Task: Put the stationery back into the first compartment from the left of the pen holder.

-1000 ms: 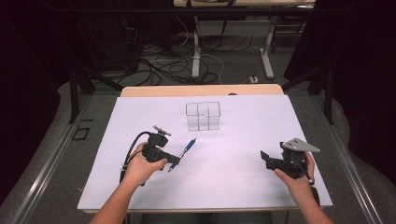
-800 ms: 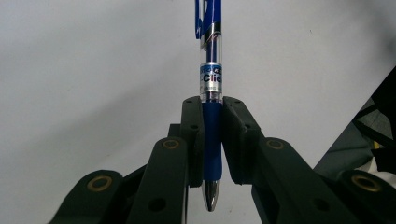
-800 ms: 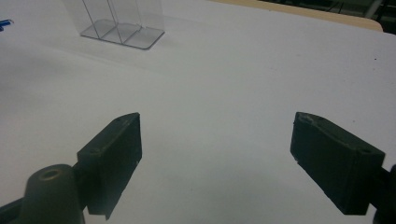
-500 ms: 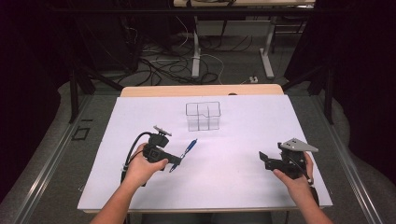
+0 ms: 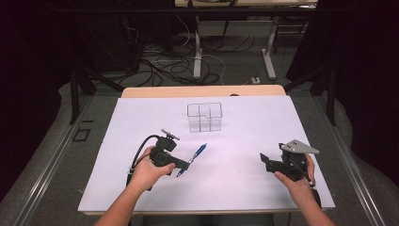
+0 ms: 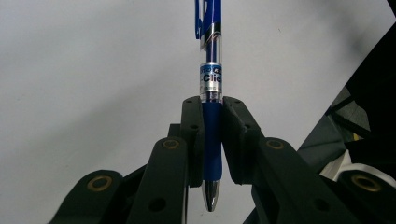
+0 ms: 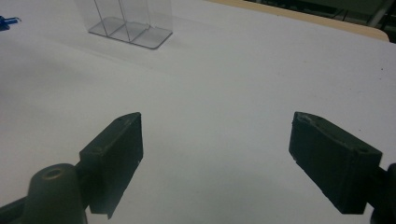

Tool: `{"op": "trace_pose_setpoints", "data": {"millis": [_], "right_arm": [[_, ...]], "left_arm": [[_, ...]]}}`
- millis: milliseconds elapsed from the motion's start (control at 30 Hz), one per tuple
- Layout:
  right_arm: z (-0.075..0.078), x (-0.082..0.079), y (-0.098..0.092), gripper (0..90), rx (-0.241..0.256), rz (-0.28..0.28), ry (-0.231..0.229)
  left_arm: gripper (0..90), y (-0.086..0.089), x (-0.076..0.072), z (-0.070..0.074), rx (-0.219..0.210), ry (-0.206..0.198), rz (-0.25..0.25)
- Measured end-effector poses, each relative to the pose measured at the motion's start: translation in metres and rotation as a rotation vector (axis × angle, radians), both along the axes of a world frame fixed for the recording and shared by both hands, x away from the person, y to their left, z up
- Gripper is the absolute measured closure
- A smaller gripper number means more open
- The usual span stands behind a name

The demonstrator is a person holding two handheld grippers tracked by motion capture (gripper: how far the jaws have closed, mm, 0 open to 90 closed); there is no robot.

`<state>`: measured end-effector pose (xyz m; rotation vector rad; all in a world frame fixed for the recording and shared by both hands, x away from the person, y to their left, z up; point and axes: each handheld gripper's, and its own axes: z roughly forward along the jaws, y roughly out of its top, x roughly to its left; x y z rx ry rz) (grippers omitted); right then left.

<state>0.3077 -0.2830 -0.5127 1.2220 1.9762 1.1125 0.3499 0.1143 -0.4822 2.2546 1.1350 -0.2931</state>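
White desk (image 5: 244,183): left gripper (image 5: 184,164) clenched on pen (image 5: 197,152), its axis aimed upper-right toward organizer (image 5: 204,117); right gripper (image 5: 264,160) released.

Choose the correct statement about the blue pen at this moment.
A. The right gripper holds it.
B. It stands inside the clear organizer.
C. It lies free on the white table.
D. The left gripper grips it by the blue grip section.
D: in the left gripper view, the left gripper has both jaws closed on the blue pen at its grip section.
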Motion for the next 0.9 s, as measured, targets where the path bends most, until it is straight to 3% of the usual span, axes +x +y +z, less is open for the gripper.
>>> {"op": "trace_pose_setpoints", "data": {"millis": [333, 467, 767, 900], "right_arm": [[0.004, -0.006, 0.017, 17.2, -0.076, 0.071, -0.046], [0.004, -0.008, 0.025, 17.8, -0.135, 0.105, -0.089], [0.002, -0.013, 0.048, 24.2, -0.278, 0.202, -0.132], [0.002, -0.016, 0.059, 29.9, -0.366, 0.262, -0.178]], "left_arm": [[79.9, -0.012, -0.004, -0.004, 0.003, 0.013, -0.029], [80.0, -0.014, -0.004, -0.005, 0.006, 0.012, -0.038], [79.9, -0.019, -0.006, -0.007, 0.002, 0.018, -0.055], [80.0, -0.022, -0.008, -0.007, -0.001, 0.025, -0.056]]}}
